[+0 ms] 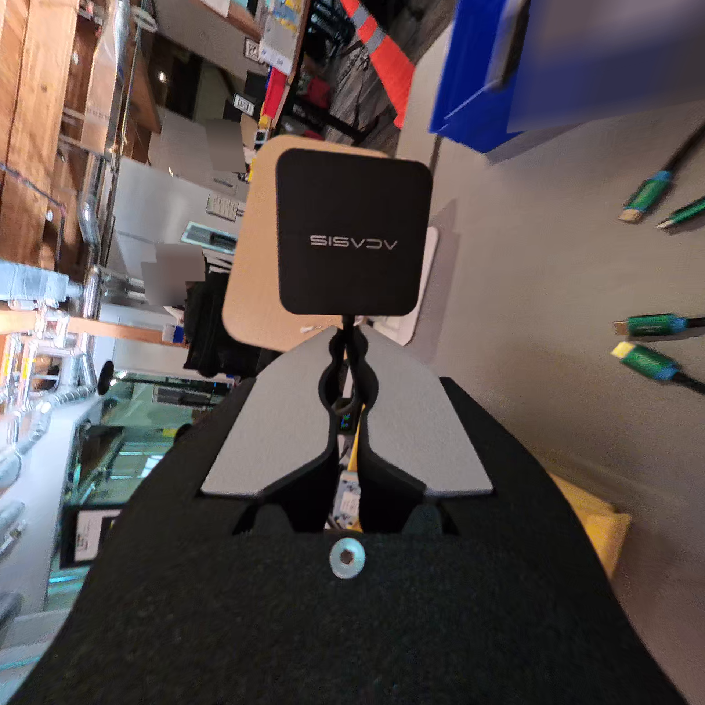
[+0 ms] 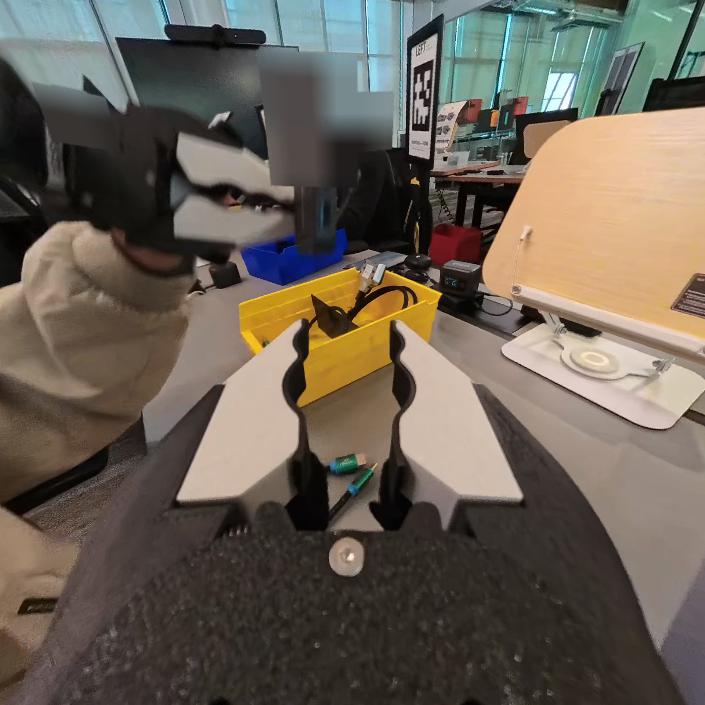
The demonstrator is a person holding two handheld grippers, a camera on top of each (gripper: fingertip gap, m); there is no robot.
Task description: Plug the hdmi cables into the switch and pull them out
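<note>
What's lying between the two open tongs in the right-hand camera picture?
In the right wrist view, two green cable plugs lie on the grey table between the fingers of the open right tongs; farther ahead stands a yellow bin.

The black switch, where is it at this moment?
In the left wrist view the black switch is centred, lifted off the table, just beyond the tips of the left gripper, which is shut on its thin cable.

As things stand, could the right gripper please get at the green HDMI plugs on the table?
Probably yes: the right gripper is open, and the green HDMI plugs lie uncovered on the table beneath it.
</note>
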